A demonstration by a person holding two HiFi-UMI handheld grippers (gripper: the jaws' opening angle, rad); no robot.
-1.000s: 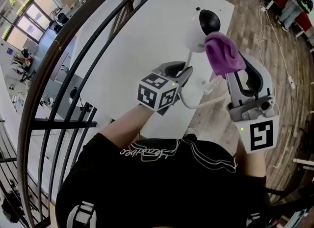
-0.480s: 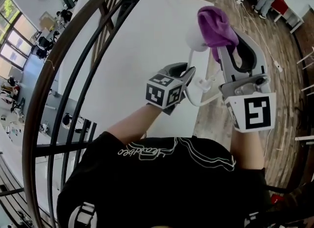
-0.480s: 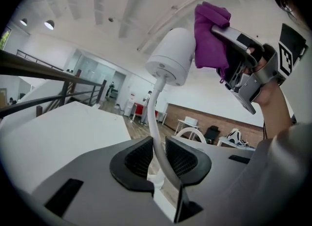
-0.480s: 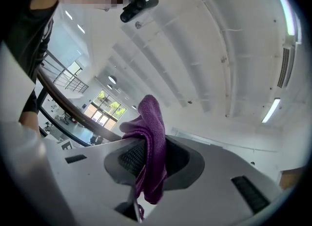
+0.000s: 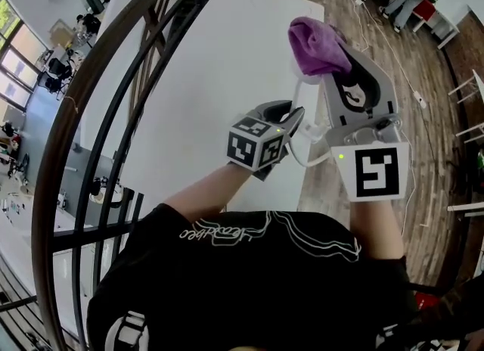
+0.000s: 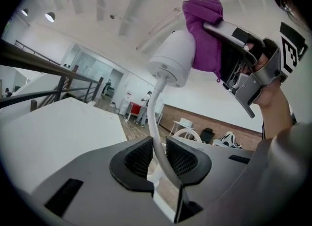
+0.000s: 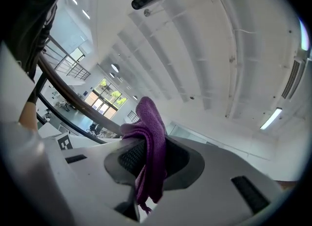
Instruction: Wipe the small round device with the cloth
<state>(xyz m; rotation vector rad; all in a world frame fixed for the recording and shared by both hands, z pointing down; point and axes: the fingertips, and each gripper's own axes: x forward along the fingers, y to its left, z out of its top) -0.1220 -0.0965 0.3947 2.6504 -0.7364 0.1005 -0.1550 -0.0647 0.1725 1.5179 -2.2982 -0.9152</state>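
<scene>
Left gripper view: the stem (image 6: 154, 115) of the device (image 6: 174, 57) is held between the pads of the left claw (image 6: 157, 148), whose jaws have just been eased slightly apart, so the device is steadied above the surface (image 5: 227, 62). The cloth (image 6: 204, 35) is clamped in the right claw (image 7: 151, 158) and pressed on the device at 3 o'clock for wiping.
</scene>
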